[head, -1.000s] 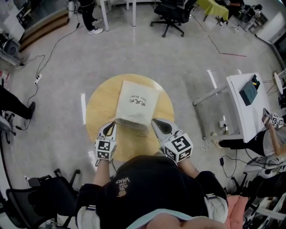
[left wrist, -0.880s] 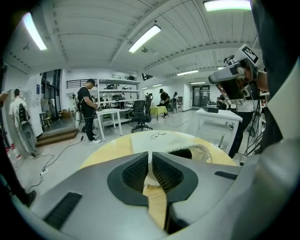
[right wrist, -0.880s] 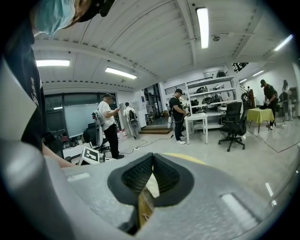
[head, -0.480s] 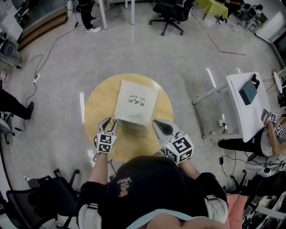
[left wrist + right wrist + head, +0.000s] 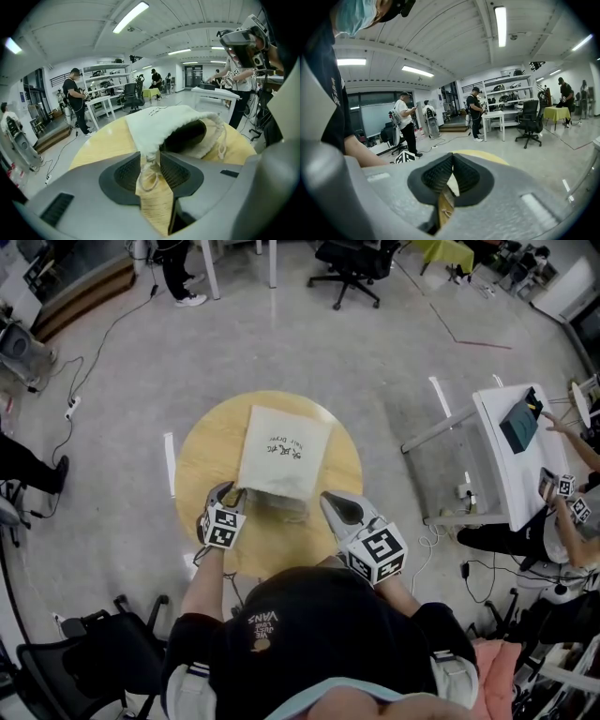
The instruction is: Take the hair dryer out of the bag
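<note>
Round pale-wood table (image 5: 197, 484) is carrying a soft cream cloth drawstring bag (image 5: 284, 451). A dark rounded shape, probably the hair dryer (image 5: 186, 137), is sitting inside its mouth. Right gripper (image 5: 328, 499) is clenched at the bag's near corner. Left gripper (image 5: 151, 159) jaws have just been opening, released, with the looped cord (image 5: 147, 178) lying between them.

Round pale wooden worktop (image 5: 199, 465) at centre; black swivel office chair (image 5: 352, 261) at twelve o'clock; white rectangular table (image 5: 506, 460) at three o'clock.
</note>
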Demonstrator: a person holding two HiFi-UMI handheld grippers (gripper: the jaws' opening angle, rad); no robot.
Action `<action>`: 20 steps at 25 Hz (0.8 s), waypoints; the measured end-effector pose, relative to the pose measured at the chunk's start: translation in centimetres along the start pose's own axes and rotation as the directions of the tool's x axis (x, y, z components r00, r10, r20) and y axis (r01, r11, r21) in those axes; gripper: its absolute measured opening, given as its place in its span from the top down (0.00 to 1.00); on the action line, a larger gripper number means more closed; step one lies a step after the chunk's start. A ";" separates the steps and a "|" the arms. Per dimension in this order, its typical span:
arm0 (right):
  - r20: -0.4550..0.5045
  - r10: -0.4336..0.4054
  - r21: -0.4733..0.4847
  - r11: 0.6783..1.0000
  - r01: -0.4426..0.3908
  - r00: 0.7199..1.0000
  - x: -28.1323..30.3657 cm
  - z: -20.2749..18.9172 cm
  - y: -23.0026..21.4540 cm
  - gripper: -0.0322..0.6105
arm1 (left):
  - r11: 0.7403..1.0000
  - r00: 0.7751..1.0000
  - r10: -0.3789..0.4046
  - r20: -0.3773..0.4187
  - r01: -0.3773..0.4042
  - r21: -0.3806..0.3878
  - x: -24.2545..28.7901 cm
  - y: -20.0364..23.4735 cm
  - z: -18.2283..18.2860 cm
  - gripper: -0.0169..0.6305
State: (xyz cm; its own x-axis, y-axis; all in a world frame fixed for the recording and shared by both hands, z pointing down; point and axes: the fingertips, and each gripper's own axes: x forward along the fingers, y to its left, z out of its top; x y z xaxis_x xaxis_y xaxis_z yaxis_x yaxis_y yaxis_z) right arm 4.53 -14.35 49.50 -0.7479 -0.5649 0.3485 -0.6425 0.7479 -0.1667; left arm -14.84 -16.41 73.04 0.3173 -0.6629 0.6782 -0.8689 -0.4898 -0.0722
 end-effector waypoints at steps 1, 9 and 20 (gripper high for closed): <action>-0.002 -0.001 0.003 1.000 0.001 1.000 -0.1 -0.1 0.1 0.95 | 1.000 1.000 -0.003 -0.005 0.003 0.003 0.2 0.0 0.0 0.77; 0.003 -0.030 0.013 0.999 0.030 1.000 -0.8 -0.3 0.3 0.95 | 0.999 0.999 -0.034 -0.022 0.033 -0.016 0.3 -0.3 0.5 0.84; -0.001 -0.045 0.022 0.999 0.045 0.999 -1.4 -0.9 0.9 0.95 | 0.994 0.996 -0.083 -0.035 0.080 -0.081 -0.6 -1.3 1.6 0.89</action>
State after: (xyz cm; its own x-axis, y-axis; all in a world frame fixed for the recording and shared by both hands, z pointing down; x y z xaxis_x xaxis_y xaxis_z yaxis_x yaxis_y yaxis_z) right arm 5.16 -12.55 49.63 -0.7178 -0.5977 0.3570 -0.6792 0.7138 -0.1707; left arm -13.24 -16.28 71.59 0.3744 -0.5998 0.7072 -0.8687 -0.4936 0.0412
